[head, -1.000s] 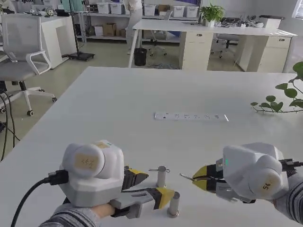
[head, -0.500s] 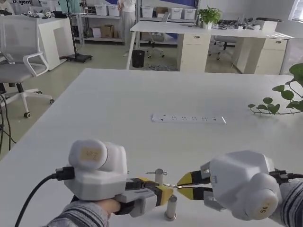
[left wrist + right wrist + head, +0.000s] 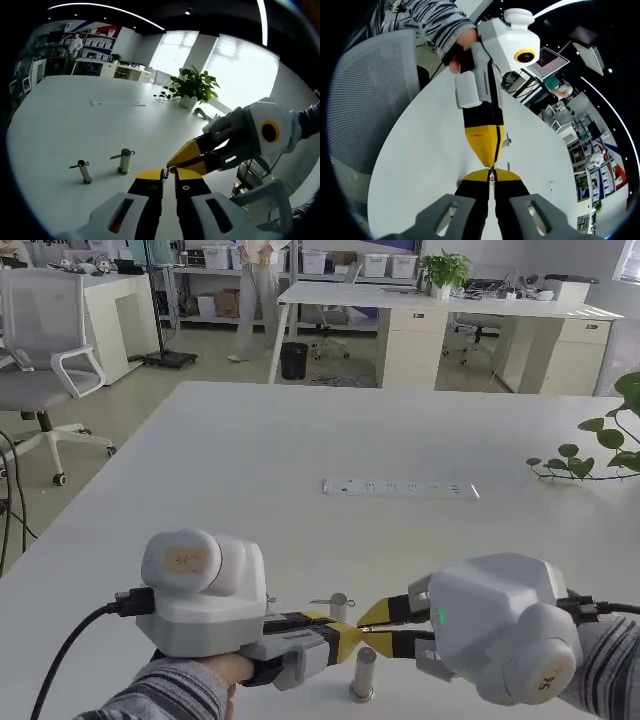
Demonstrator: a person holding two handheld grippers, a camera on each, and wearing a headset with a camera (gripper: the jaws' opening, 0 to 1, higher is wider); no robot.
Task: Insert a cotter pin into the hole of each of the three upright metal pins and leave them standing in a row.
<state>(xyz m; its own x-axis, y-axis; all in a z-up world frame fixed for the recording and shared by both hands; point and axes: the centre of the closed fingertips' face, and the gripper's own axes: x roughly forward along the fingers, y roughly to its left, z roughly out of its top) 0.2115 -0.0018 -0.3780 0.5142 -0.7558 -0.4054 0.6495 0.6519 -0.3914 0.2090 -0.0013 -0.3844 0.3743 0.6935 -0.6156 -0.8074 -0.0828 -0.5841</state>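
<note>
At the near edge of the table (image 3: 300,440), left gripper (image 3: 168,174) and right gripper (image 3: 492,179) meet tip to tip. Right jaws clamp a thin cotter pin (image 3: 491,171); left jaws are nearly closed, perhaps on something small. Two metal pins (image 3: 124,161) stand just beside them.

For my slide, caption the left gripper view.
Left tool meets right tool tip to tip; two upright metal pins carry cotter pins.

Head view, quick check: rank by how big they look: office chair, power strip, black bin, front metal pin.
1. office chair
2. power strip
3. black bin and metal pin look about alike; the pin stands far nearer the camera, so I leave them unranked.
</note>
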